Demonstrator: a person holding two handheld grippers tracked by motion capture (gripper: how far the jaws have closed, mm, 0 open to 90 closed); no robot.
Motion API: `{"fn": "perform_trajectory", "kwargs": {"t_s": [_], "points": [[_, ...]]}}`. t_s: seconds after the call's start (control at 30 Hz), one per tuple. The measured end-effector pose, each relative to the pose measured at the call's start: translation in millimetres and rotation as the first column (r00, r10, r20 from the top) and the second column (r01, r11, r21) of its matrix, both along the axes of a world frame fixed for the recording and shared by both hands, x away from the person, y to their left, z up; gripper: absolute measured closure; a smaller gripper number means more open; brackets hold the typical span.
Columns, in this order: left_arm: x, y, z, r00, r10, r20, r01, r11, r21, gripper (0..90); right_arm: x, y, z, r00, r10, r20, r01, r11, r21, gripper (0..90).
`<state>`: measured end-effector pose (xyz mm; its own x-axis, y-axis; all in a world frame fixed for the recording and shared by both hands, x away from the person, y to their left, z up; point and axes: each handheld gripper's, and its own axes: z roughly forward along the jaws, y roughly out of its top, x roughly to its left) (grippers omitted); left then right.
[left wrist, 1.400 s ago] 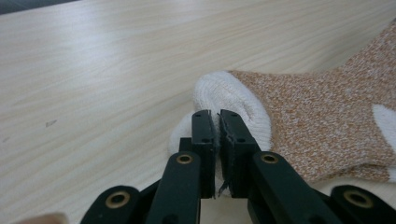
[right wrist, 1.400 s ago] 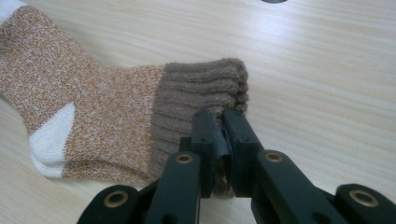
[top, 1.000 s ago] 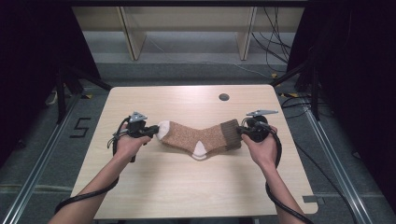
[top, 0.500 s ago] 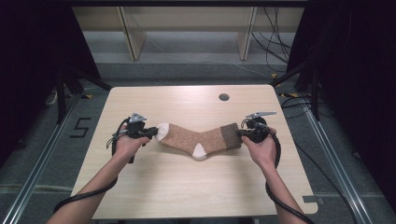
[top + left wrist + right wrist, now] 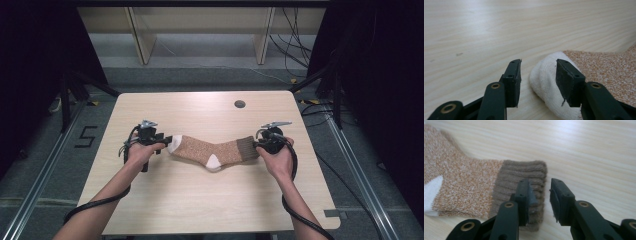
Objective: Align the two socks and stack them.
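A speckled orange-brown sock (image 5: 202, 149) lies flat across the table's middle, white toe (image 5: 546, 77) to the left, white heel (image 5: 214, 161) towards me, ribbed brown cuff (image 5: 524, 173) to the right. My left gripper (image 5: 166, 140) is open at the toe. In the left gripper view (image 5: 538, 62) the toe's tip sits between the jaws and nothing presses on it. My right gripper (image 5: 257, 145) is open at the cuff. In the right gripper view (image 5: 540, 182) one jaw is over the ribbing, the other over bare wood, with the cuff's edge in the gap.
The light wooden table (image 5: 200, 210) has a round cable hole (image 5: 240, 104) at the back right. Black cables trail from both grippers off the front edge. Dark stands and floor rails flank the table on both sides.
Both hands and the sock stay almost where they were. The sock's cuff end looks slightly flatter on the table than a second ago.
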<state>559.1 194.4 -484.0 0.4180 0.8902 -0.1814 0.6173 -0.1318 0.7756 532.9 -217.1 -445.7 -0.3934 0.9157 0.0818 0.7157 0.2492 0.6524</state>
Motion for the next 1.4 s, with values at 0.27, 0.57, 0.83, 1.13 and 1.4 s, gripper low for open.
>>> {"fn": "perform_trajectory", "kwargs": {"t_s": [0.27,0.57,0.83,1.13,1.4], "points": [[6.3,-5.4,-10.2,0.9978,-0.014,-0.065,0.015,0.9997,0.02,68.2,9.3,3.9,-17.6,0.9996,0.006,-0.028,-0.007,0.9996,-0.026,72.2],[5.8,-6.4,-9.8,0.9943,-0.047,-0.095,0.052,0.9973,0.051,80.8,11.3,6.4,-22.3,0.999,0.028,-0.034,-0.03,0.9989,-0.038,76.5],[-1.4,-6.7,-9.8,0.9942,-0.063,-0.087,0.07,0.9939,0.085,81.8,10.3,5.3,-22.9,0.9988,0.039,-0.03,-0.041,0.9976,-0.056,78.2],[-5.3,-7.0,-10.4,0.9959,-0.064,-0.064,0.069,0.9944,0.08,80.5,8.1,9.7,-19.8,0.9971,0.019,-0.073,-0.022,0.9986,-0.048,78.4],[-6.8,-6.8,-9.5,0.9949,-0.074,-0.069,0.081,0.9914,0.103,80.6,9.1,7.7,-20.1,0.9965,0.052,-0.065,-0.056,0.9967,-0.058,79.0]]}}
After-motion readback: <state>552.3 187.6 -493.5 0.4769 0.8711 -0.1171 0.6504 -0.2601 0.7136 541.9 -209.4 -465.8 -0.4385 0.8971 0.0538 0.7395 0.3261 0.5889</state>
